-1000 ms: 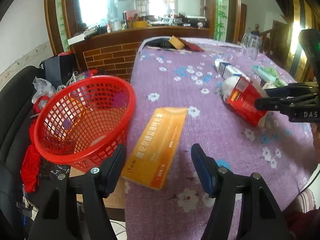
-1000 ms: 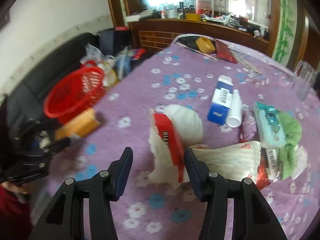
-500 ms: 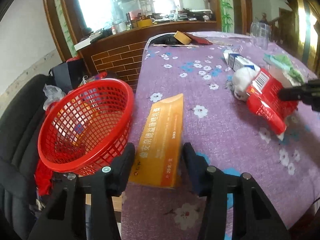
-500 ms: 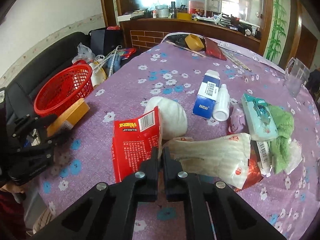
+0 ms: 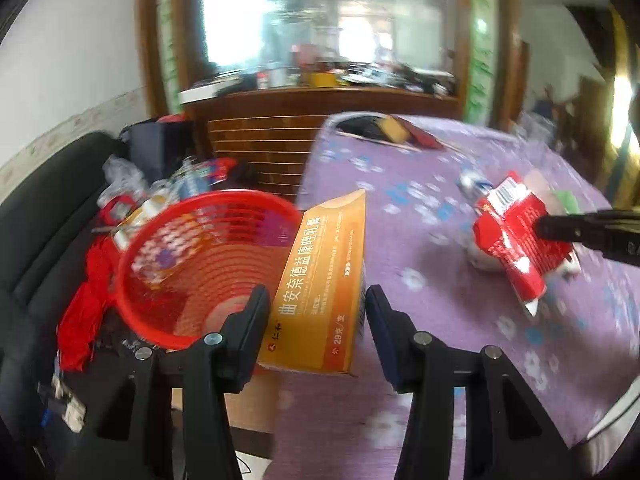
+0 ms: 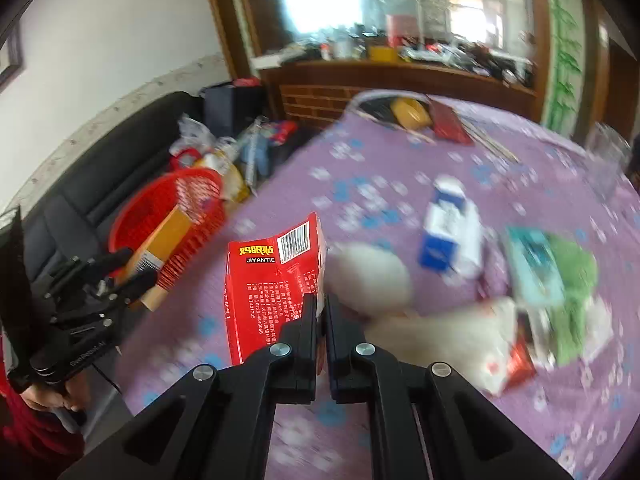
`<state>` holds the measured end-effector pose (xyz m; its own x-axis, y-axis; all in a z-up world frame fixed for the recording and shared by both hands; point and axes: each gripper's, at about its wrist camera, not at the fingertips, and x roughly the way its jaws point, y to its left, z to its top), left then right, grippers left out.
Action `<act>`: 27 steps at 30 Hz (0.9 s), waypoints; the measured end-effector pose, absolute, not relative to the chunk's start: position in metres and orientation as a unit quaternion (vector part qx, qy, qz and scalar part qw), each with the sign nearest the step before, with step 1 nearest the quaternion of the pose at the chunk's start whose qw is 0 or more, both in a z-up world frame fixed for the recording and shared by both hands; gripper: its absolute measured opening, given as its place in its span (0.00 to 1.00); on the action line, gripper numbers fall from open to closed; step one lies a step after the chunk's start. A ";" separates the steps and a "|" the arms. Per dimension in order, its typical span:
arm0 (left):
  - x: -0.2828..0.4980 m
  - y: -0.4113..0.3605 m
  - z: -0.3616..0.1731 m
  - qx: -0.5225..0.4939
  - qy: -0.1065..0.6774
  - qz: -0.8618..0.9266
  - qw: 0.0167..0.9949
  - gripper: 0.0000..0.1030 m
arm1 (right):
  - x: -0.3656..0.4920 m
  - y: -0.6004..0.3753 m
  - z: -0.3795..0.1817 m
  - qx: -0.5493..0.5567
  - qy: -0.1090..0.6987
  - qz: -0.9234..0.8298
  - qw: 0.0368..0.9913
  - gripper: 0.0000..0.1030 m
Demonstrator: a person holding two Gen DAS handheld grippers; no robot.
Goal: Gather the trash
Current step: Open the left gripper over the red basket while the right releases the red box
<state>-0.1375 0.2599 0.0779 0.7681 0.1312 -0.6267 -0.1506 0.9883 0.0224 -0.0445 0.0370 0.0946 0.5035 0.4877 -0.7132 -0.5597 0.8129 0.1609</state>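
My left gripper (image 5: 316,308) is shut on a long orange box (image 5: 320,280) with Chinese print, lifted off the purple flowered tablecloth (image 5: 420,208). The box tilts beside the rim of a red mesh basket (image 5: 192,264) at the table's left edge. My right gripper (image 6: 320,308) is shut on a flattened red packet (image 6: 268,272) with a barcode, held up above the cloth. In the left wrist view the same red packet (image 5: 516,236) hangs from the right gripper's black fingers (image 5: 576,228). In the right wrist view the left gripper (image 6: 120,276) holds the orange box (image 6: 160,248) against the basket (image 6: 172,208).
More litter lies on the cloth: a white wad (image 6: 372,276), a blue and white carton (image 6: 448,236), a teal packet (image 6: 536,264), green wrappers (image 6: 576,280) and a white bag (image 6: 452,344). A black sofa (image 5: 44,208) with clutter stands left; a glass jug (image 6: 608,160) is far right.
Both grippers closed from open, the left on the orange box and the right on the red packet, and both lifted their loads. The orange box now stands tilted next to the basket.
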 end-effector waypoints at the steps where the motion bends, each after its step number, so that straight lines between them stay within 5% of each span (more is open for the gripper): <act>1: -0.138 0.269 0.080 -0.022 0.331 0.086 0.939 0.47 | -0.044 0.046 0.100 -0.046 0.392 0.310 0.865 0.05; 12: -0.118 0.358 0.076 -0.083 0.337 0.155 0.925 0.48 | -0.010 0.192 0.116 -0.053 0.386 0.363 0.846 0.05; 14: -0.116 0.364 0.075 -0.091 0.334 0.162 0.924 0.59 | -0.001 0.210 0.113 -0.051 0.392 0.361 0.844 0.06; 15: -0.116 0.367 0.076 -0.096 0.330 0.166 0.924 0.67 | 0.004 0.219 0.111 -0.048 0.391 0.364 0.844 0.10; 16: -0.119 0.368 0.078 -0.100 0.327 0.170 0.924 0.68 | 0.008 0.224 0.109 -0.046 0.391 0.367 0.843 0.23; 18: -0.125 0.368 0.081 -0.105 0.319 0.167 0.927 0.68 | 0.013 0.221 0.108 -0.029 0.391 0.367 0.843 0.34; 27: -0.139 0.299 0.092 -0.089 0.305 0.088 0.944 0.74 | -0.025 0.105 0.121 -0.004 0.365 0.338 0.868 0.44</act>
